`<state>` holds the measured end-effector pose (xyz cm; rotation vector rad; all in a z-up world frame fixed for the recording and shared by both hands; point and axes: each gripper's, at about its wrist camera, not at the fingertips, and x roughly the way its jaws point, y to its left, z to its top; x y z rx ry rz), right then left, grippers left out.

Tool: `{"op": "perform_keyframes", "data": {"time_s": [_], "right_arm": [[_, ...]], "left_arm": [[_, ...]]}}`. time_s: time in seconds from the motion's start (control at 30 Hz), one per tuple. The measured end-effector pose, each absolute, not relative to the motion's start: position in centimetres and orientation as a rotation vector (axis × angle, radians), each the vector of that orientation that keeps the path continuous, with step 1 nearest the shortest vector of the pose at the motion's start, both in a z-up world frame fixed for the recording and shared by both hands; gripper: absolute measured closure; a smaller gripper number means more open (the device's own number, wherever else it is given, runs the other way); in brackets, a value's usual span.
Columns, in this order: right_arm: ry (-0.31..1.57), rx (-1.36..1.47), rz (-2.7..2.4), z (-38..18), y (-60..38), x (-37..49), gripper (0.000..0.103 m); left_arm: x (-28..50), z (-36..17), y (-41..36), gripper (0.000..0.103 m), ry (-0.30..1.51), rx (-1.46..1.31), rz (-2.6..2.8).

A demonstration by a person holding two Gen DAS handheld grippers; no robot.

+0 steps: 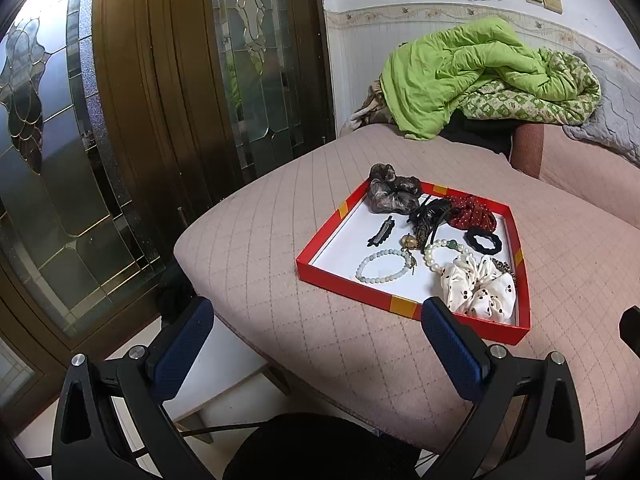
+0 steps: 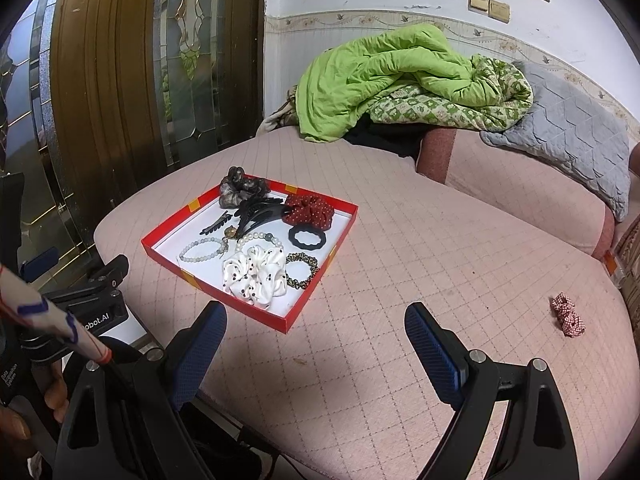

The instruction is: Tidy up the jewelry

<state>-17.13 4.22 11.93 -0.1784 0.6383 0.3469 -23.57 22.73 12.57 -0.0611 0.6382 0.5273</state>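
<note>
Left gripper: hovering just short of the red tray, fingers spread wide, gripping nothing.
Right gripper: fingers parted, empty, beside tray.
Checked scrunchie: lying well right of tray, on sofa cushion.

Bracelets and scrunchies lie in tray; one scrunchie far right.

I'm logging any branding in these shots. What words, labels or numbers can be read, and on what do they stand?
"obot.AI": white letters on the black body of the left tool, first letters cut off by the stick in front.
Small white vertical print on the black handle at the left edge: too blurred to read.
Red tray and wall switches: no text.
</note>
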Motion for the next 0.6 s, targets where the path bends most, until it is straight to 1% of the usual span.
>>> {"op": "perform_keyframes", "data": {"time_s": [0.6], "right_arm": [[0.638, -0.180, 0.346, 11.83, 4.36, -17.17, 0.010]], "left_arm": [[-23.63, 12.58, 22.73, 0.000, 0.638, -0.062, 0.528]]}}
